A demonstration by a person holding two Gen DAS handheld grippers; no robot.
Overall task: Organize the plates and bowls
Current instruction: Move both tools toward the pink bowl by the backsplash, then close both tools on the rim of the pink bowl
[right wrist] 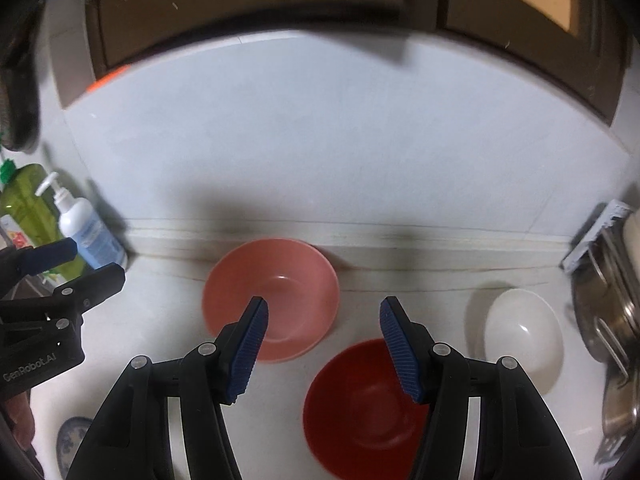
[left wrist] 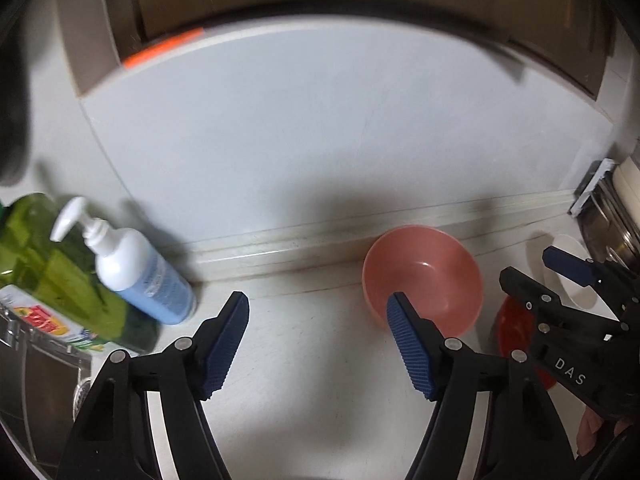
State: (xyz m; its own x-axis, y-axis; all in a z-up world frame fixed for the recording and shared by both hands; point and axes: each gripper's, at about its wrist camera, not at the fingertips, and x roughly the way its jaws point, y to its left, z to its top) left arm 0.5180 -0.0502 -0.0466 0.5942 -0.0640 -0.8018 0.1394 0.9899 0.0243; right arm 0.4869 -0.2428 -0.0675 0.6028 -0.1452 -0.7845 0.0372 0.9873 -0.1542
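On the white tabletop [right wrist: 168, 320] stood three bowls, all upright and empty. The pink bowl [right wrist: 276, 292] was wide and shallow, with a smooth matte inside and a small round ring at the bottom; it stood just beside the raised ledge along the wall. The red bowl [right wrist: 360, 412] was darker and glossy, near the pink one at about 5 o'clock from it, though whether their rims touched I cannot tell. The white bowl [right wrist: 524, 336] was smaller and deeper and stood at 3 o'clock from the pink one, near some metal pots [right wrist: 612, 320]. The right gripper [right wrist: 324, 350] hung above the red and pink bowls with its blue fingers wide apart, holding nothing. The left gripper [left wrist: 318, 344] was also wide open and empty, with the pink bowl at its 1 o'clock. A white pump bottle [left wrist: 140, 272] and a green bottle [left wrist: 48, 256] stood at 9 o'clock.
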